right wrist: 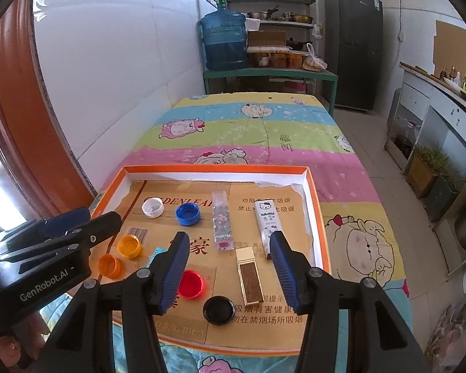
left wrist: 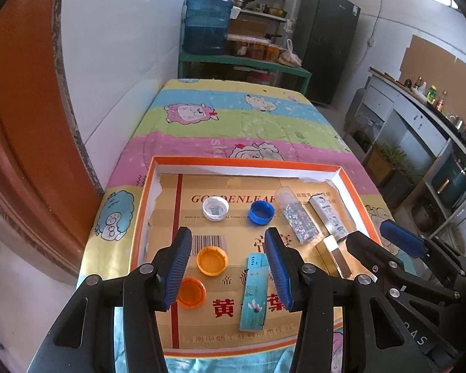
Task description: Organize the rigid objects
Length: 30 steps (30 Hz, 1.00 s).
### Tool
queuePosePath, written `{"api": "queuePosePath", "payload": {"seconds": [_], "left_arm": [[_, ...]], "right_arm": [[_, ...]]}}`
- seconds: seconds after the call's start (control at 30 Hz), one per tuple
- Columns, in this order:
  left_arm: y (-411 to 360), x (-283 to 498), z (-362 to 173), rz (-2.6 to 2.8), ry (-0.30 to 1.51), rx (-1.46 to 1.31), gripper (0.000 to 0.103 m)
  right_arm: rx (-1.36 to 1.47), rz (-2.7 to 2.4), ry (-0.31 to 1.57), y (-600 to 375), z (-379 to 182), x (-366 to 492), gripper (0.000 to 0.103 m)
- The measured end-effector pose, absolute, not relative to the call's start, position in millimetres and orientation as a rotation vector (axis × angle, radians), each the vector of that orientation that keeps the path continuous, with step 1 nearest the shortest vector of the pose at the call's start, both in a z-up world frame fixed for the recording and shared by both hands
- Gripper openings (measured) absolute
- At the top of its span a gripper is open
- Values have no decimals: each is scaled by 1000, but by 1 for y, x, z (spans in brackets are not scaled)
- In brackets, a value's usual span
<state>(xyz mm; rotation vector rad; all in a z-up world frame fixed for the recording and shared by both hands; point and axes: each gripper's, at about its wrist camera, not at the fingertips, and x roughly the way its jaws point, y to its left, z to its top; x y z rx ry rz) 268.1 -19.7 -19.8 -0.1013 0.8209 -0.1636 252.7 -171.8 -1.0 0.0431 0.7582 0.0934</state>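
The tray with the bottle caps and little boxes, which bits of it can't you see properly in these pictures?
- Left wrist view: the red and black caps are hidden behind the left gripper; the gold box is partly covered by the right gripper.
- Right wrist view: the teal box is mostly behind a finger.
- Both views: the tray's near edge is partly hidden behind the gripper fingers.

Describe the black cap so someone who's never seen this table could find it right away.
Start at the orange-rimmed tray on the cartoon quilt. Along its near edge, right of the red cap and just below the gold lighter, lies the black cap. It is the only black cap; the others are white, blue, orange or red.
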Motion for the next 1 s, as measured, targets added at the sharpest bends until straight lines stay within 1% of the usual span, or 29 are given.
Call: {"api": "queuePosePath", "payload": {"seconds": [1.0], "left_arm": [[-16,218,-6,-157,788,-106,50]], "right_arm": [[59,92,706,-169,15,199,53]]}}
